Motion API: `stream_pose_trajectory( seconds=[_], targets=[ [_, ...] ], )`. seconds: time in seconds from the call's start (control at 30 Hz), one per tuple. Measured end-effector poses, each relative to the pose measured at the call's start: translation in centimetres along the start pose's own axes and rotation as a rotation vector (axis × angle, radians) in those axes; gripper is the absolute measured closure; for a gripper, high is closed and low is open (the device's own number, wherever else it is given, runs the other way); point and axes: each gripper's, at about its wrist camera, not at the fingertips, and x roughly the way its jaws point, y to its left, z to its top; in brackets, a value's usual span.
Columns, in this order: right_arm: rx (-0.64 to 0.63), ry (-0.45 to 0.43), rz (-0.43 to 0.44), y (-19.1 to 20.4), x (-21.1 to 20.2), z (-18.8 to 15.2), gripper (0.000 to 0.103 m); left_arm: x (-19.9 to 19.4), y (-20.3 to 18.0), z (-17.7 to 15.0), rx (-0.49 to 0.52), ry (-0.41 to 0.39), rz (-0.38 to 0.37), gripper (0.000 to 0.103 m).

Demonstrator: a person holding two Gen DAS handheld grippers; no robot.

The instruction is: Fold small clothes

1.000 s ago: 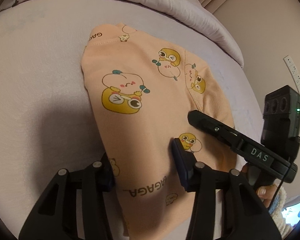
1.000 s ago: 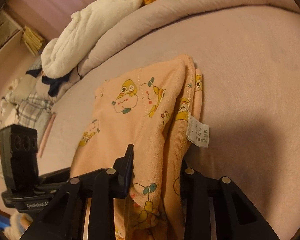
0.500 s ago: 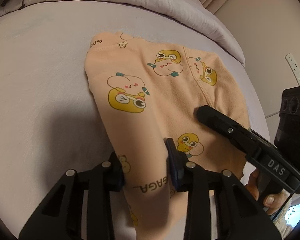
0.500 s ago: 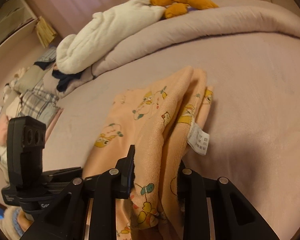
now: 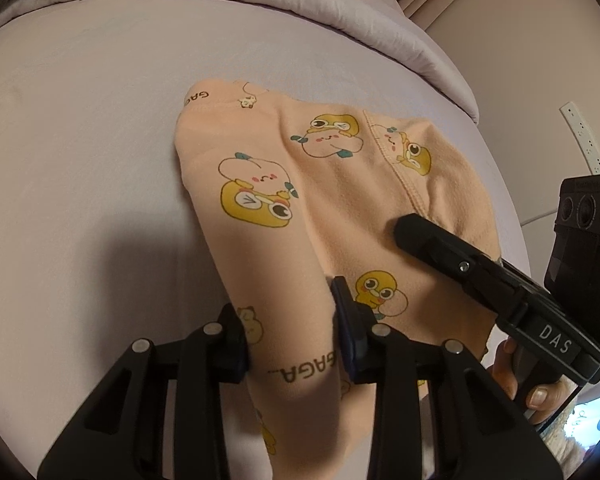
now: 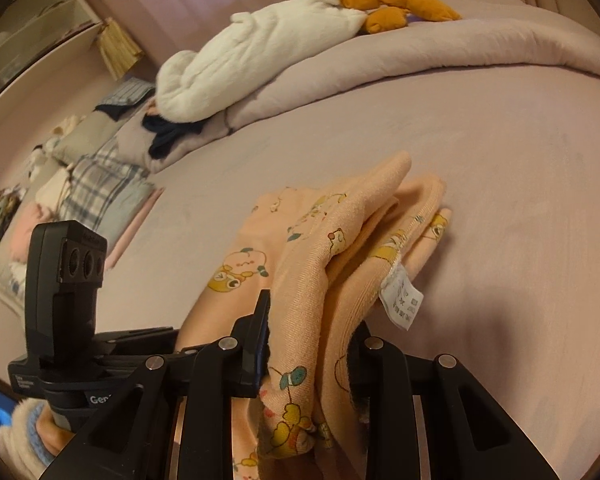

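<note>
Left wrist view: the left tool [image 5: 290, 330] is clamped on a raised fold of the peach garment [image 5: 340, 208], which lies on the lilac bed [image 5: 80, 140]. The right tool [image 5: 480, 268] reaches over the cloth's right side.

Right wrist view: the right tool [image 6: 310, 348] is clamped on bunched layers of the garment [image 6: 300, 280], its white label [image 6: 402, 300] hanging beside.

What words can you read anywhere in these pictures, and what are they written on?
"GAGA": printed on the peach garment, near its far corner, only partly legible.
"AGA..": printed again on the fabric between the left gripper fingers, start hidden.
"DAS": label on the right gripper.
"Gen": on the left gripper's body, the rest hidden.
White care tag: symbols and print too small to read.
</note>
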Motion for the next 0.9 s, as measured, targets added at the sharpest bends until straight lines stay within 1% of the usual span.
stream_pose_trajectory(
  seconds=[0.13, 0.37, 0.5, 0.67, 0.73, 0.9],
  targets=[
    [-0.020, 0.008, 0.024, 1.7, -0.7, -1.3, 0.075, -1.9, 0.1, -2.1, -0.012, -0.013, 0.004, 0.069],
    [-0.045, 0.012, 0.064, 4.5, -1.7, -2.9, 0.075, -4.7, 0.3, -4.8, -0.052, -0.044, -0.006, 0.069],
    [-0.067, 0.007, 0.083, 6.0, -2.3, -3.5, 0.075, -6.6, 0.0, -6.7, -0.055, -0.074, -0.001, 0.069],
    [-0.093, -0.002, 0.101, 7.4, -3.3, -4.6, 0.075, -8.2, -0.5, -8.2, -0.056, -0.107, -0.002, 0.070],
    [-0.099, -0.006, 0.109, 7.9, -3.5, -4.9, 0.075, -9.2, -0.4, -9.4, -0.058, -0.119, -0.005, 0.071],
    [-0.123, -0.010, 0.124, 9.0, -4.1, -5.7, 0.075, -10.5, -0.8, -10.6, -0.054, -0.147, 0.002, 0.071]
  ],
)
